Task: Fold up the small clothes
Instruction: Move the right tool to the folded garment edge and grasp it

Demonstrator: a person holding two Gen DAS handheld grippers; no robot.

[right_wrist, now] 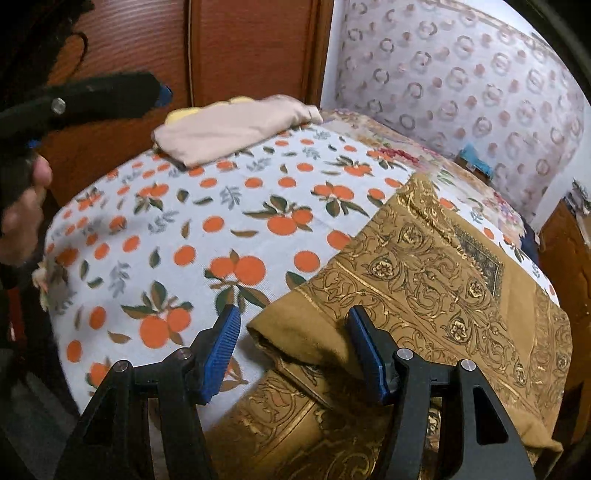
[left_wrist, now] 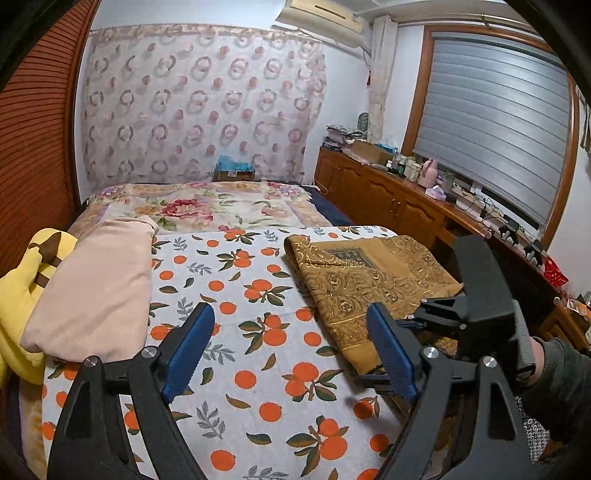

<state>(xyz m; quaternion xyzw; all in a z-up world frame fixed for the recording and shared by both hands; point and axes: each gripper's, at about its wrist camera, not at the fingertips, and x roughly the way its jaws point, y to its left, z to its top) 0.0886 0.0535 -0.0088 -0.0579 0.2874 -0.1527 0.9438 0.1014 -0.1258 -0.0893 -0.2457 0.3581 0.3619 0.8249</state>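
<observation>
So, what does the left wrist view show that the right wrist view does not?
Only the left wrist view: the window blind, the air conditioner, the long cabinet and the open left gripper over bare sheet.
Only the right wrist view: the gold cloth's folded corner lying between the open right gripper fingers, and the wooden door.
Both: the orange-print sheet, the gold cloth, the pink garment and the patterned wall hanging.

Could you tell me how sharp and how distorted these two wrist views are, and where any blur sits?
Left wrist view: mostly sharp, strong fisheye bending of the window blind and dark lens corners. Right wrist view: the orange-print sheet smears toward the left edge, the left gripper and hand there are motion-blurred, while the gold patterned cloth stays crisp.
</observation>
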